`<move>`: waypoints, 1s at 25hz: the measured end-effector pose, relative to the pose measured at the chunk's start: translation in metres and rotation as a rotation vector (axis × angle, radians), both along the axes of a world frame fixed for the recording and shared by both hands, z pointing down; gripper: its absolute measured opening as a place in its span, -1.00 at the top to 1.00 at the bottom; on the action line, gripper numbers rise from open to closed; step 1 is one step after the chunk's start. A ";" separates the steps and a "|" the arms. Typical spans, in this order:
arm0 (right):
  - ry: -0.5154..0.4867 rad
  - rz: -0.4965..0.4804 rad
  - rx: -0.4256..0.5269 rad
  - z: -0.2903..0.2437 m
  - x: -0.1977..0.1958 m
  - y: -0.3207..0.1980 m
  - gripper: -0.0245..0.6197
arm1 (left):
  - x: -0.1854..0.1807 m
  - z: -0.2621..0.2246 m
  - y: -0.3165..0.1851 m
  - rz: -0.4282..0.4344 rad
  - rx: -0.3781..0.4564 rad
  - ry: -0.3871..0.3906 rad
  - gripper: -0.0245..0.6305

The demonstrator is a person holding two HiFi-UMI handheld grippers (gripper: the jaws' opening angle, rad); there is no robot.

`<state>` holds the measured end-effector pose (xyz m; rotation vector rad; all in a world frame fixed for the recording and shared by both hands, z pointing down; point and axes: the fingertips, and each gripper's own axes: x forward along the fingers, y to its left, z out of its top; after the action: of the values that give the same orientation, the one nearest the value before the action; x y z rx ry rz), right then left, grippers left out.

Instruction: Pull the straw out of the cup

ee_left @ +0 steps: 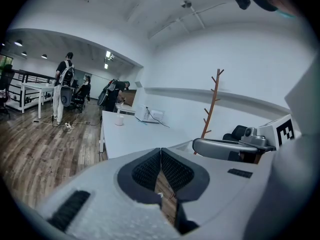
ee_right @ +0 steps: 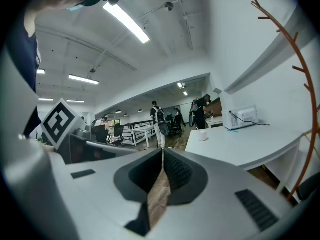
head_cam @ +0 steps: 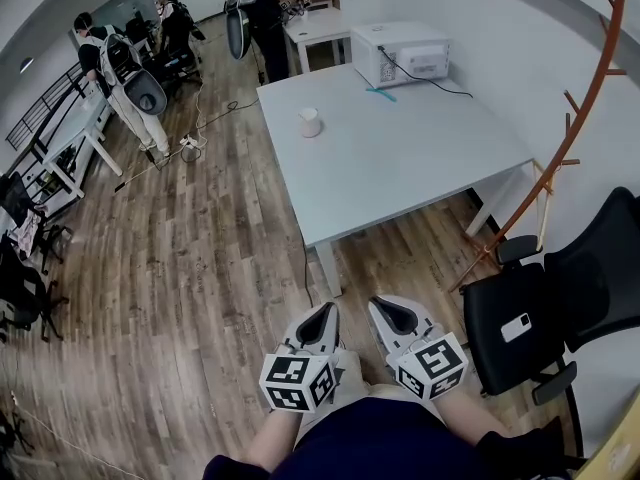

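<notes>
The left gripper [head_cam: 322,320] and the right gripper [head_cam: 386,315] are held side by side just in front of the person's body, over the wood floor [head_cam: 180,268], tips pointing toward the table [head_cam: 400,158]. In each gripper view the two ribbed pads meet along a closed seam with nothing between them, so both tools are clenched and empty. Each carries its marker cube at the rear, close to the person's dark clothing.

To the right of the grippers stands a black chair [head_cam: 545,303] with a phone [head_cam: 517,327] lying on its seat. Beside it a thin orange-brown coat rack [head_cam: 592,93] rises and curves along the wall.

Ahead, well apart from both grippers, the pale table reaches away from the person. The cup [head_cam: 310,122] stands upright near its far left part, alone, with bare tabletop around it. It is too small to tell whether a straw sits in it. Farther back, at the far edge, is a white microwave [head_cam: 403,53] with a black cord trailing to its right, and a short teal strip [head_cam: 380,94] lies flat on the table just in front of it.

Beyond the table, several people [head_cam: 125,73] stand among desks at the far end of the room.
</notes>
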<state>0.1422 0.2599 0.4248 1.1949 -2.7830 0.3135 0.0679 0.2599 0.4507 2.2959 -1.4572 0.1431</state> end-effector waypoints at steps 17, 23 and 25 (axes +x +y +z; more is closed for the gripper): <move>0.017 0.000 -0.016 0.006 -0.015 -0.070 0.82 | -0.011 0.005 -0.073 0.006 -0.004 0.020 0.86; 0.007 0.001 -0.013 0.004 -0.028 -0.112 0.82 | -0.024 0.007 -0.114 0.011 -0.011 0.010 0.86; 0.006 -0.001 -0.011 0.004 -0.034 -0.126 0.82 | -0.030 0.008 -0.127 0.011 -0.014 0.009 0.86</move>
<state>0.1078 0.1344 0.4284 1.1901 -2.7732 0.3249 0.0384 0.1332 0.4586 2.2904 -1.4349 0.1459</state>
